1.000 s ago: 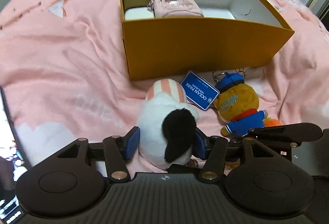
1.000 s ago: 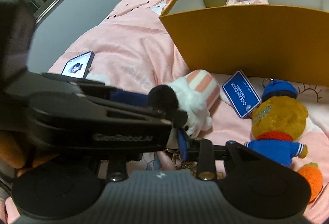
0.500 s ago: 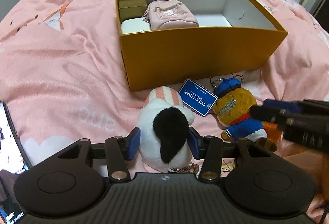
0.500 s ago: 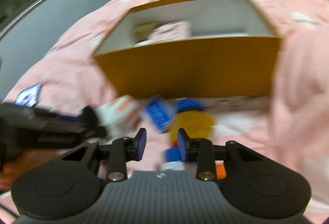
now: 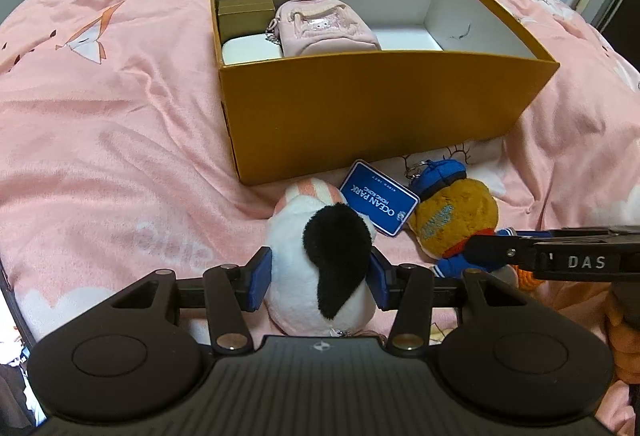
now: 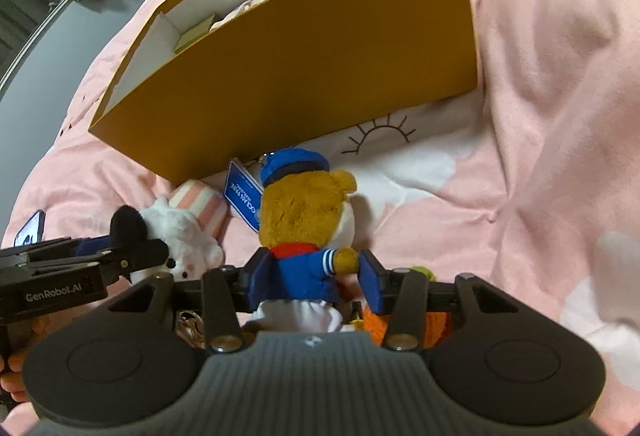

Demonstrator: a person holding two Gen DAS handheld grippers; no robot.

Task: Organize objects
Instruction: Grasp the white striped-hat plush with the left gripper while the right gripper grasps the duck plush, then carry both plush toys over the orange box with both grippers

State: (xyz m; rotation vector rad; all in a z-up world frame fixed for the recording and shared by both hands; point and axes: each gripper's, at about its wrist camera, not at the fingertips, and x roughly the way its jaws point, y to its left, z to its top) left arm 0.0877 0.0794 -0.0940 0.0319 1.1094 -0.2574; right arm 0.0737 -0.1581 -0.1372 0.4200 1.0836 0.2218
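A white plush with a black ear and a pink-striped part (image 5: 320, 268) lies on the pink bedcover, and my left gripper (image 5: 319, 284) is shut on it, both blue pads pressed into its sides. To its right lies a brown plush in a blue cap and sailor jacket (image 6: 304, 220). My right gripper (image 6: 314, 282) straddles the plush's body; its jaws are opening and the right pad stands clear of the paw. Behind both toys stands an open orange box (image 5: 360, 108) holding a pink pouch (image 5: 324, 28), a gold box (image 5: 246, 16) and a white case (image 5: 248, 50).
A blue "OCEAN PARK" tag (image 5: 378, 204) lies between the two plushes. An orange knitted piece (image 6: 432, 324) sits under the right gripper. A phone (image 6: 30, 236) lies on the bedcover at the left. A raised fold of pink cover (image 6: 560, 116) rises to the right of the box.
My right gripper swung from beside the white plush over to the brown plush and widened around it. My left gripper narrowed onto the white plush and stayed in place.
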